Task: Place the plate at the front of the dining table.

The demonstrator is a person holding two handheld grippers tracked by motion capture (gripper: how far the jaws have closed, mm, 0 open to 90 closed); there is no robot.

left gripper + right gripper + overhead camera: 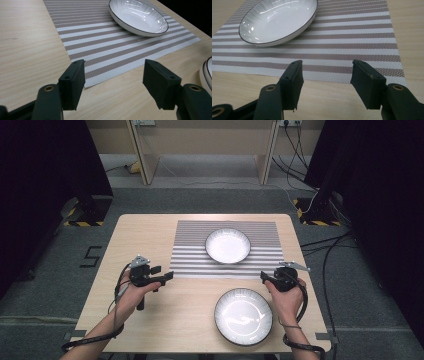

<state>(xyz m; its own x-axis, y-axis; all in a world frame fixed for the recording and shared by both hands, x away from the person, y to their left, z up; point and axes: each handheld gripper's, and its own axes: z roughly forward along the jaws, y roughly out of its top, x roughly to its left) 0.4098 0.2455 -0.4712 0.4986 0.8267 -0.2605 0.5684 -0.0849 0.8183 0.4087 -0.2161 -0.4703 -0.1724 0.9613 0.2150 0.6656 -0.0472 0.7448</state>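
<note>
Both the left gripper [167, 276] and the right gripper [263, 276] hover empty, jaws spread. The near plate [243, 316] lies just below-left of the right gripper; pinch its rim squarely, keeping it level.

Beyond your bench [150, 230] lay grey carpet [210, 200] — cables [320, 255] trailed at the right, and hazard-striped feet [82, 223] flanked a pale wooden desk frame [205, 145].

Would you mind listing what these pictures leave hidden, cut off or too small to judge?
- Near plate: in the left gripper view the right edge cuts it, leaving a sliver of rim.
- Far plate: in the right gripper view the top edge cuts off its rim.
- Placemat: its far end runs off the top of the left gripper view.
- Plate undersides: hidden against the placemat and table.
</note>
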